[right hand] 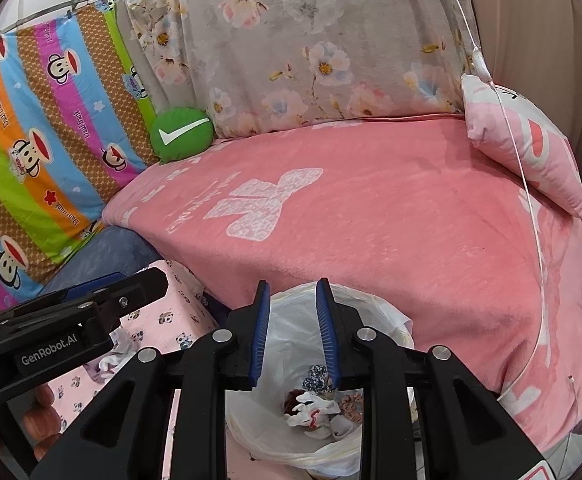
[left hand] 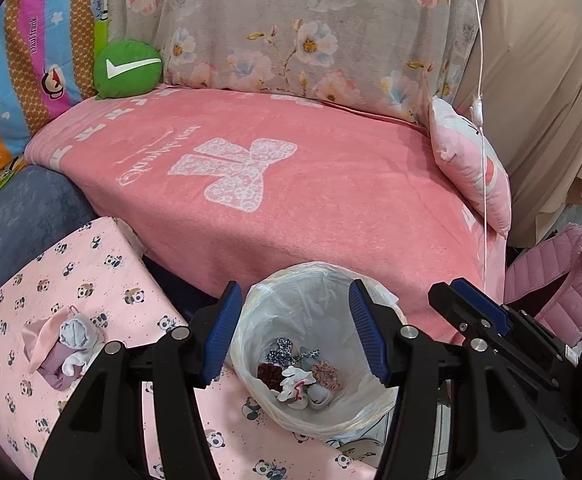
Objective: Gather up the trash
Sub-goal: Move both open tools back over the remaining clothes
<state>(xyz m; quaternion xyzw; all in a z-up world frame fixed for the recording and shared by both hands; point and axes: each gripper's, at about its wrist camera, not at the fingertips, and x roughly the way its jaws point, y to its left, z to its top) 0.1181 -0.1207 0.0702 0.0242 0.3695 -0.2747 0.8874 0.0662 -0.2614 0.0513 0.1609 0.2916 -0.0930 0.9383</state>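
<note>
several soft scrunchies (left hand: 299,372) fill crinkly plastic-lined bin (left hand: 371,420).

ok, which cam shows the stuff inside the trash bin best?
Left wrist: the trash bin sits between open fingers, its contents unobstructed. In the right wrist view, the narrower-set fingers cover part of the bin.

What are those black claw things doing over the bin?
A person holds two grippers above a lined trash bin beside a bed with a pink blanket. The left gripper is open and empty. The right gripper is also empty, its jaws a little apart. Small fabric bits, like scrunchies, already lie in the bin. More bundled cloth pieces sit on the panda-print cover.
</note>
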